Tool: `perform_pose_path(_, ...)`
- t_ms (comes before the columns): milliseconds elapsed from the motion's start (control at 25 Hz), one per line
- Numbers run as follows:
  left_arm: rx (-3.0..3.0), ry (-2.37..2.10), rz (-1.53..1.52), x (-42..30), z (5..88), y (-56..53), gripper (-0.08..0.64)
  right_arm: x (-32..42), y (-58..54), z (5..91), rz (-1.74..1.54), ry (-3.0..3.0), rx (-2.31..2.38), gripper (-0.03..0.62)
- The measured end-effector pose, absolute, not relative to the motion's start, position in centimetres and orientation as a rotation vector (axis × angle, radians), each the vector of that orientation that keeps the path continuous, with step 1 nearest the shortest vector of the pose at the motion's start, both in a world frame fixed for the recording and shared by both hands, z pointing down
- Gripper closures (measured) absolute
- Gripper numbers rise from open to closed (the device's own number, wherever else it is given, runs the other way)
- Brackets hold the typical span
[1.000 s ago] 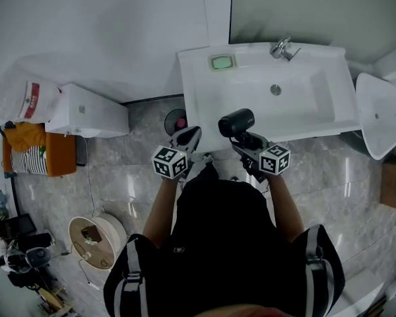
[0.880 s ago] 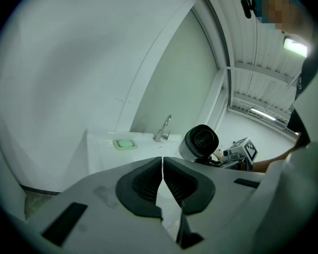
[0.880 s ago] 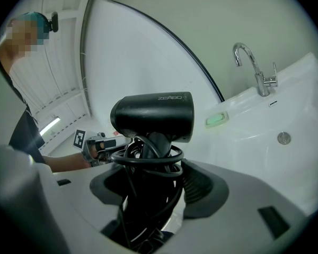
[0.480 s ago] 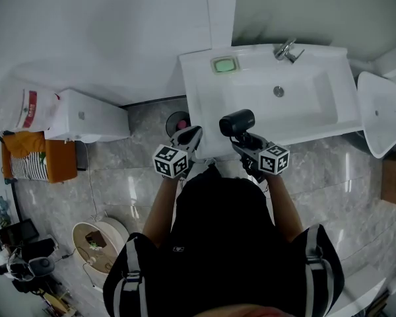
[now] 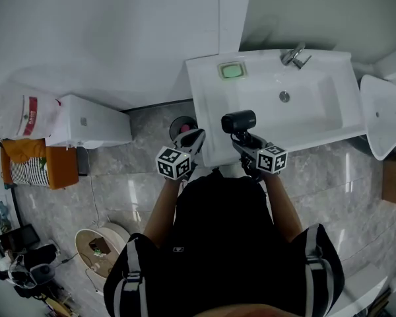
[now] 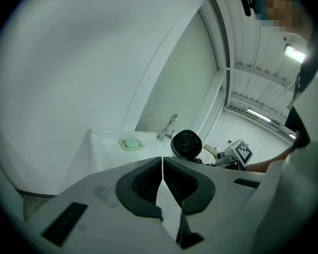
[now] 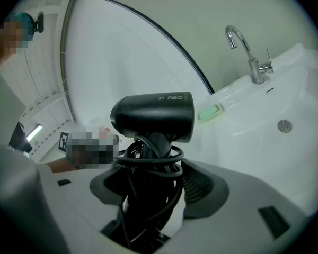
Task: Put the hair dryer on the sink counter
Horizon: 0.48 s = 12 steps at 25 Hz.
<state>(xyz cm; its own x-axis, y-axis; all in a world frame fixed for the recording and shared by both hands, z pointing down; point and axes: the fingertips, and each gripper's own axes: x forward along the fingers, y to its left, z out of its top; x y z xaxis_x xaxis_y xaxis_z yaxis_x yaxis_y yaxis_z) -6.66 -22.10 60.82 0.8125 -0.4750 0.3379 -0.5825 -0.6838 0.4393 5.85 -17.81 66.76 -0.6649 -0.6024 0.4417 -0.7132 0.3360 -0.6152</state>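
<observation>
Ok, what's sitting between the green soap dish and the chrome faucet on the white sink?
Nothing: in the head view, the white sink's back ledge runs bare from the green soap dish to the chrome faucet.

Black hair dryer (image 7: 153, 118), white sink (image 5: 317, 121)

I see soft, even light everywhere. The shiny floor (image 5: 119, 177) has white glare streaks. Both gripper views bend round, with dark corners.
</observation>
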Motion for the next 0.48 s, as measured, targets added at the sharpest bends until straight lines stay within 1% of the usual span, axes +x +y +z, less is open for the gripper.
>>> perform_pose_path(480, 2.454, -0.722, 0.275, -7.9, 61.7, -24.1, 0.540, 4.4, -20.5, 69.2, 1.244, -2.346, 1.287, 0.268)
